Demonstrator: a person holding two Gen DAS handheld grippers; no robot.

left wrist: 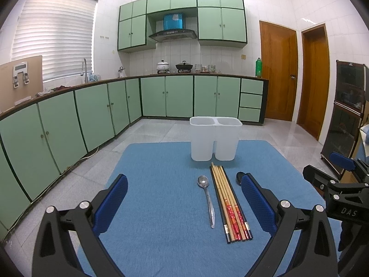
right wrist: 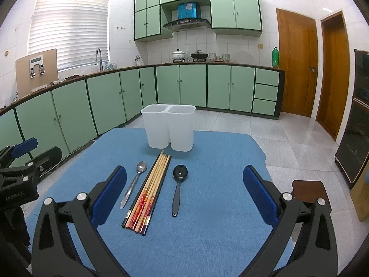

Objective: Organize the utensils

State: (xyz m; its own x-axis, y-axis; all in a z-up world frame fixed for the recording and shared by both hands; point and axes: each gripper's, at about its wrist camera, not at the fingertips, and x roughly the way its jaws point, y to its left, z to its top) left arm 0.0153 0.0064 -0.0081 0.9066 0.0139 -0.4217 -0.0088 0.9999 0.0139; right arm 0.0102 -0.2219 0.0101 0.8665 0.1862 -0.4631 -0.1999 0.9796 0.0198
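Note:
A white two-compartment utensil holder [left wrist: 215, 138] [right wrist: 169, 129] stands upright at the far side of a blue mat [left wrist: 161, 207] [right wrist: 207, 207]. In front of it lie a metal spoon [left wrist: 207, 200] [right wrist: 133, 184], a bundle of several chopsticks [left wrist: 230, 203] [right wrist: 148, 189] and a black spoon [right wrist: 178, 184], which the left wrist view mostly hides behind a finger [left wrist: 239, 177]. My left gripper [left wrist: 184, 198] is open above the mat, nothing between its fingers. My right gripper [right wrist: 184, 194] is open too, hovering over the utensils' near ends.
The mat covers a small table with tiled floor around it. Green kitchen cabinets [left wrist: 92, 115] run along the left and back walls. Two wooden doors [right wrist: 297, 62] and a dark cabinet [right wrist: 355, 120] stand at the right.

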